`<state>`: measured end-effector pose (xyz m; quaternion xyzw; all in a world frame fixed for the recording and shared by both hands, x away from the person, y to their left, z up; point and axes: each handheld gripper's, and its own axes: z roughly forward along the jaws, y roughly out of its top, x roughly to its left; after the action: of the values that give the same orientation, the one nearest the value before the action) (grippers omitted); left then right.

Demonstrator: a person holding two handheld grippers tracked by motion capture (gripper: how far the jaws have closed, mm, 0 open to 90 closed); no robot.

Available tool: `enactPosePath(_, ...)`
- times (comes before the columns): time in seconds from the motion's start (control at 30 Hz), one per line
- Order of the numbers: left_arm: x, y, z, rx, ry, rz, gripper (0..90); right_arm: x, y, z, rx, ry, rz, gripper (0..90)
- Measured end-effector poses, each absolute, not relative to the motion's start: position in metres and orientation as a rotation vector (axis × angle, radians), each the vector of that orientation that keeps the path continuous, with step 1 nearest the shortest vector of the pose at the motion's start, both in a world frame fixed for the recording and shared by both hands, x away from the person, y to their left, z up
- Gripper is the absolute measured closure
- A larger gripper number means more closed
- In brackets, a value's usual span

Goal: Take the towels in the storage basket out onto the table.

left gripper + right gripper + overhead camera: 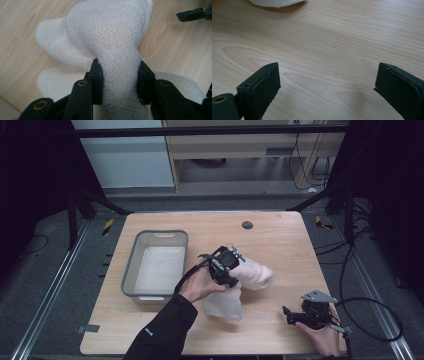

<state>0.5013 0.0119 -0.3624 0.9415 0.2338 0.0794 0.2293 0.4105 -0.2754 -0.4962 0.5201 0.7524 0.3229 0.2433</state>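
Note:
A cream fluffy towel (pixel 250 277) lies bunched in the middle of the wooden table (pixel 280 235). My left gripper (pixel 234 269) is shut on a thick fold of it; in the left gripper view the towel (pixel 112 42) bulges up between the two pads (pixel 96 75), which squeeze it from both sides. My right gripper (pixel 289 316) rests low at the table's front right, apart from the towel. In the right gripper view its jaws stand wide with bare wood between them, and a towel edge (pixel 278 3) lies far ahead.
A grey plastic bin (pixel 132 270) with a pale inside stands at the table's left, close to my left forearm. A small black round cap (pixel 247 225) sits near the far edge. A black cable (pixel 372 320) loops off the right side.

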Motion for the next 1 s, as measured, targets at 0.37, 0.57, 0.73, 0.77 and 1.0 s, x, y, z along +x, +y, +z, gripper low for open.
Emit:
enactPosePath(0.37, 0.498, 0.003, -0.383, 2.606, 0.619, 0.217, 60.3, 0.41, -0.275, -0.497, 1.416, 2.059, 0.88, 5.6)
enactPosePath(0.57, 0.497, 0.002, -0.393, 2.611, 0.601, 0.22, 56.1, 0.411, -0.275, -0.497, 1.408, 2.061, 0.874, 5.4)
enactPosePath(0.73, 0.496, 0.002, -0.398, 2.618, 0.603, 0.211, 53.4, 0.411, -0.275, -0.497, 1.409, 2.061, 0.874, 5.4)
enactPosePath(0.77, 0.496, 0.003, -0.399, 2.62, 0.6, 0.214, 52.7, 0.411, -0.275, -0.498, 1.407, 2.061, 0.875, 5.4)
enactPosePath(1.0, 0.495, 0.004, -0.4, 2.624, 0.59, 0.208, 47.3, 0.411, -0.275, -0.497, 1.406, 2.06, 0.872, 5.3)
